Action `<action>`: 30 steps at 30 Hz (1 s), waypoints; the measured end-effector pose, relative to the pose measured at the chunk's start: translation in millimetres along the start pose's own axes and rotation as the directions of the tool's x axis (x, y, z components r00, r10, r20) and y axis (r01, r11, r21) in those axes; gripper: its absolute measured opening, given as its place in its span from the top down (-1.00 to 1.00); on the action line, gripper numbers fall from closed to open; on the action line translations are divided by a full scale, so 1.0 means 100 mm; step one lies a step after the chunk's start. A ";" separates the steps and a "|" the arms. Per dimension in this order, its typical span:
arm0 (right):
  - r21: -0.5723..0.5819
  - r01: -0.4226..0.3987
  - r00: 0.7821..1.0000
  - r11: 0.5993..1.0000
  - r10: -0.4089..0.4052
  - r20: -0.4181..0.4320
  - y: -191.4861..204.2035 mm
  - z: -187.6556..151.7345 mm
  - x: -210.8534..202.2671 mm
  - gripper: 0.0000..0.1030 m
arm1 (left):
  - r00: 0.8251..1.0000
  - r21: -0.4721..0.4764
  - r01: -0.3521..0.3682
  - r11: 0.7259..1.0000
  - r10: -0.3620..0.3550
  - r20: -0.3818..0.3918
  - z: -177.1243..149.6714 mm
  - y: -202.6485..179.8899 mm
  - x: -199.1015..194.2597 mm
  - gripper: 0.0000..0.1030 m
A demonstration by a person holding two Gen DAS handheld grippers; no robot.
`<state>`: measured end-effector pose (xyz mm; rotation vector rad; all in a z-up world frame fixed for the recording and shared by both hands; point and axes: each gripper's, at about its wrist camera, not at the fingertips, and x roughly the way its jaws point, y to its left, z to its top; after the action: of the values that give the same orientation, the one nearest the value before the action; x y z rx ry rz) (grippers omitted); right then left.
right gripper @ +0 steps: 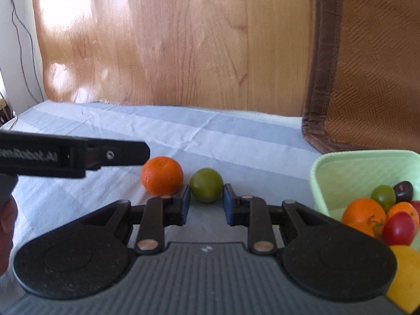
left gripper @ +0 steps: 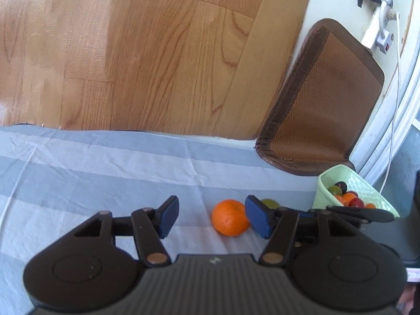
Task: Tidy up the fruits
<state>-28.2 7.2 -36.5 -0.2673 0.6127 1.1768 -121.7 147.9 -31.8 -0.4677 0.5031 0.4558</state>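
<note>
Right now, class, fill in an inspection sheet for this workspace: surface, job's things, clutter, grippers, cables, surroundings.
Surface: blue-and-white checked cloth, creased.
Job's things: orange and green fruit loose on the cloth, side by side; green basket at right holds mixed fruit.
Clutter: nothing seen.
Grippers: left gripper open, the orange just ahead between its fingers; right gripper open, its fingers either side of the green fruit, contact unclear.
Cables: white cable and power strip on the wall.
Surroundings: wooden panel, brown woven mat leaning upright.
</note>
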 end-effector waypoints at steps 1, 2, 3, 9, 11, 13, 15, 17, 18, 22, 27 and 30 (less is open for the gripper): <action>-0.004 0.007 1.000 1.000 -0.007 0.016 0.01 -0.03 -0.08 0.44 | 1.000 0.012 0.003 1.000 -0.003 -0.003 -0.02 -0.03 0.01 -0.15; -0.010 0.018 0.999 1.000 -0.018 0.033 0.02 -0.07 -0.17 0.44 | 1.000 0.029 0.001 1.000 -0.001 -0.004 -0.03 -0.06 0.03 -0.20; -0.016 0.030 0.998 0.999 -0.029 0.051 0.02 -0.11 -0.24 0.44 | 1.000 0.051 -0.005 0.999 0.005 -0.006 -0.06 -0.11 0.05 -0.21; 0.013 0.037 0.995 0.999 -0.038 0.089 0.01 -0.38 -0.61 0.44 | 0.996 0.125 -0.075 0.989 0.080 -0.041 -0.11 -0.31 0.24 -0.20; 0.022 0.040 0.994 0.999 -0.042 0.096 0.01 -0.44 -0.67 0.45 | 0.993 0.128 -0.097 0.987 0.105 -0.057 -0.13 -0.32 0.28 0.19; 0.023 0.045 0.994 0.999 -0.047 0.103 0.02 -0.48 -0.74 0.45 | 0.993 0.132 -0.103 0.986 0.110 -0.048 -0.13 -0.34 0.24 0.26; 0.024 0.051 0.992 0.998 -0.054 0.117 0.04 -0.53 -0.83 0.45 | 0.992 0.133 -0.109 0.985 0.117 -0.050 -0.16 -0.37 0.15 0.26; 0.038 0.050 0.990 0.998 -0.055 0.131 0.04 -0.58 -0.93 0.45 | 0.994 0.137 -0.096 0.986 0.102 -0.040 -0.21 -0.42 0.01 0.26; 0.047 0.051 0.989 0.998 -0.057 0.136 0.04 -0.61 -0.98 0.45 | 0.995 0.143 -0.093 0.985 0.098 -0.031 -0.24 -0.46 -0.08 0.26; 0.059 0.074 0.984 0.996 -0.083 0.158 0.05 -0.79 -1.22 0.44 | 0.997 0.164 -0.069 0.984 0.071 -0.009 -0.44 -0.63 -0.42 0.26; 0.051 0.112 0.980 0.992 -0.118 0.162 0.09 -1.03 -1.46 0.44 | 0.999 0.187 -0.031 0.982 0.033 -0.007 -0.78 -0.86 -0.72 0.26; 0.065 0.128 0.979 0.990 -0.137 0.153 0.08 -1.15 -1.55 0.44 | 1.000 0.190 -0.015 0.982 0.018 -0.018 -0.93 -0.96 -0.83 0.26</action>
<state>-108.9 -168.4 -38.8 -0.1637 0.4804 1.0398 -169.1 -1.8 -29.3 -0.2851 0.5637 0.4149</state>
